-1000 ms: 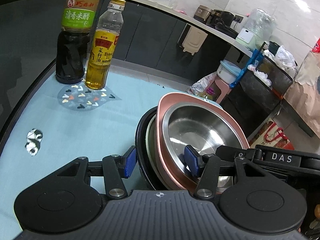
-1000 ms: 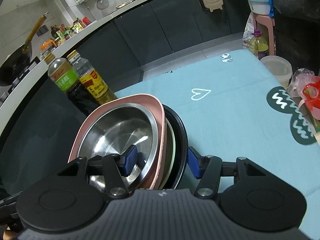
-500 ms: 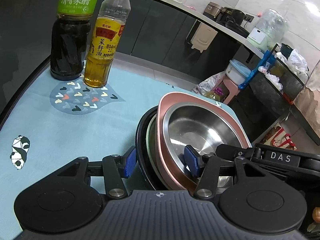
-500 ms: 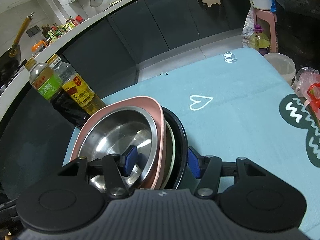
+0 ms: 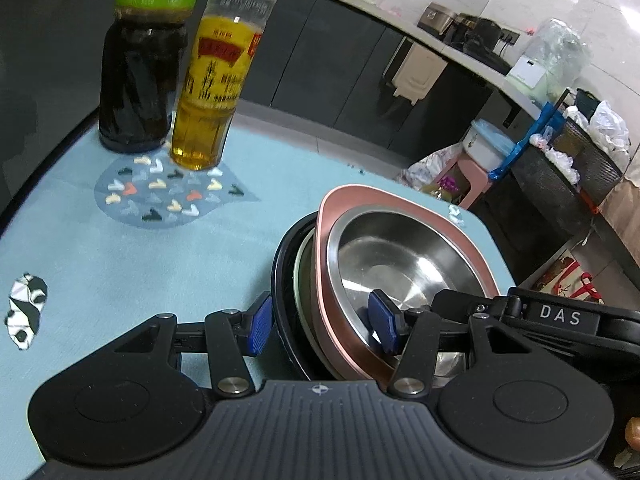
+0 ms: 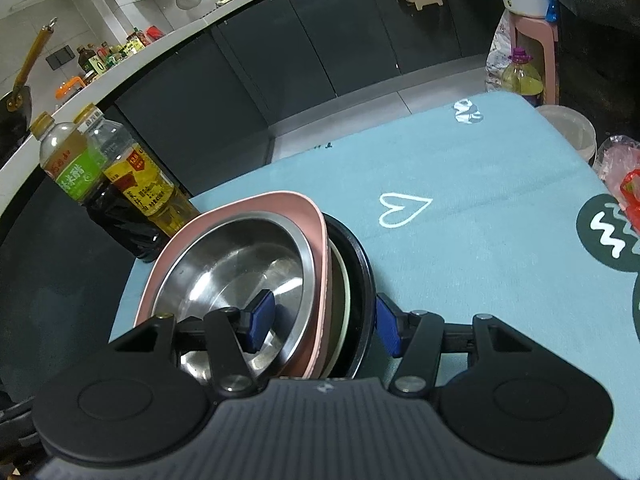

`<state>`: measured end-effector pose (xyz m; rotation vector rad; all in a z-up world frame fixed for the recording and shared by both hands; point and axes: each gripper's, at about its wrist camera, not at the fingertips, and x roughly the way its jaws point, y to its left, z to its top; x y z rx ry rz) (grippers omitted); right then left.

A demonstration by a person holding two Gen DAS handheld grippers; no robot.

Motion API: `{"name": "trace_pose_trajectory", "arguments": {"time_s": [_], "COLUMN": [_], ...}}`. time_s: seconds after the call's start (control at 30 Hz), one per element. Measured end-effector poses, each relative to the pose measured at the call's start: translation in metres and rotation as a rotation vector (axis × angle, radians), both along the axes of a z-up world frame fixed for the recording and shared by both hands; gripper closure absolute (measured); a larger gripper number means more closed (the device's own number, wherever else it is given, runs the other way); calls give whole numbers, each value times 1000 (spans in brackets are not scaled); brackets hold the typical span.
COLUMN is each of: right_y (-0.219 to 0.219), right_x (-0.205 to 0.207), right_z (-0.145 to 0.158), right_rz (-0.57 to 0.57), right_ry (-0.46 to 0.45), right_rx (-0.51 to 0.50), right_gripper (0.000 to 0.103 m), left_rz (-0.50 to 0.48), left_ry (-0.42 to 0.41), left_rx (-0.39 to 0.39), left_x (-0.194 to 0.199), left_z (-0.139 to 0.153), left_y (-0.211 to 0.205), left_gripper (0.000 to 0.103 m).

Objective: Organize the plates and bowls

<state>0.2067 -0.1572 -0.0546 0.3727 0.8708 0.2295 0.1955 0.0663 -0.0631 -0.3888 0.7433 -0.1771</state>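
A stack of dishes is held on edge over the blue tablecloth: a steel bowl (image 5: pixel 400 256) nested in a pink plate (image 5: pixel 404 208), a pale green plate (image 5: pixel 301 276) behind it and a black plate (image 5: pixel 280 280) at the back. My left gripper (image 5: pixel 322 322) is shut on the stack, one pad against the black plate, the other inside the steel bowl. My right gripper (image 6: pixel 324 324) clamps the same stack from the opposite side: steel bowl (image 6: pixel 240 264), pink plate (image 6: pixel 256 204), black plate (image 6: pixel 362 264).
A dark vinegar bottle (image 5: pixel 140 76) and a yellow oil bottle (image 5: pixel 212 92) stand at the table's far left corner; both show in the right wrist view (image 6: pixel 116 196). The tablecloth (image 6: pixel 460 200) spreads to the right. Kitchen counters and a pink stool (image 6: pixel 532 32) lie beyond.
Both grippers have carried the stack toward the two bottles, which now look larger and nearer in the left wrist view. The grip on the stack is unchanged.
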Motion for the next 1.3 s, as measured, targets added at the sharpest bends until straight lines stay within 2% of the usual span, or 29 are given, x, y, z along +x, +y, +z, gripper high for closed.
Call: {"name": "trace_pose_trajectory", "arguments": {"time_s": [0.4,0.53,0.77,0.93,1.17,1.3], "right_y": [-7,-10,-18,-16,-8,0], "right_x": [0,-3,-17,-36,-71,-96], "right_z": [-5,-3,5,20,38,48], "right_rz": [-11,-26,-34,-39,-44,-30], "right_ry": [-1,-1,-25,-81,-145,-183], "right_rx": [56,47,76,27,-50,-83], "right_gripper": [51,51,50,50,50,50], "left_rz": [8,11,61,69,48,28], "left_ry": [6,-29,-61,-102,-184,-218], "left_rx": [-27,1,-10,-2,96,121], "left_x": [1,-1,-14,-33,-75,-99], "left_z": [0,3,17,31,51,59], "left_y": [3,6,17,19,6,1], "left_gripper": [53,54,54,54,53,53]}}
